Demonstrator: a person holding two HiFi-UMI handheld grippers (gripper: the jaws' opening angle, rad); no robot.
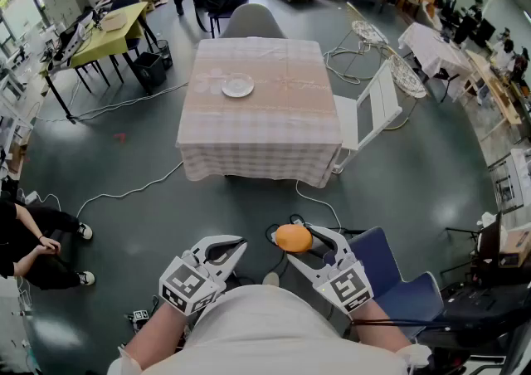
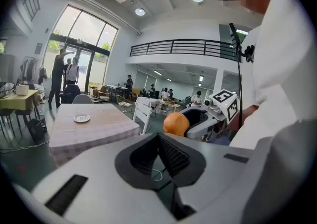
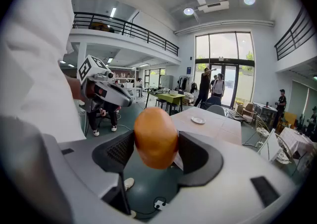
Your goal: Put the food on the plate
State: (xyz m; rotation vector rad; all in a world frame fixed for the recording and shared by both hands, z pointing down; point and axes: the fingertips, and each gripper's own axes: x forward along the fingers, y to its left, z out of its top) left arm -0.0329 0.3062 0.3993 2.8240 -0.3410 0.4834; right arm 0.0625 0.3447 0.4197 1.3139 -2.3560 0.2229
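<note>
My right gripper (image 1: 297, 236) is shut on a round orange food item (image 1: 292, 238), held low in front of my body. In the right gripper view the food (image 3: 155, 138) sits squeezed between both dark pads (image 3: 194, 154). My left gripper (image 1: 222, 250) hangs beside it on the left, shut and holding nothing; its ridged pads meet at the tip (image 2: 158, 138). A small white plate (image 1: 237, 85) lies on the checked tablecloth of the table (image 1: 274, 137), well ahead of both grippers across the floor. The plate (image 3: 198, 120) also shows far beyond the food.
A grey chair (image 1: 251, 23) stands behind the table and a white folding chair (image 1: 369, 112) leans at its right side. A blue chair (image 1: 390, 274) is close on my right. Cables (image 1: 133, 191) trail over the floor. A person (image 1: 33, 245) sits at the left.
</note>
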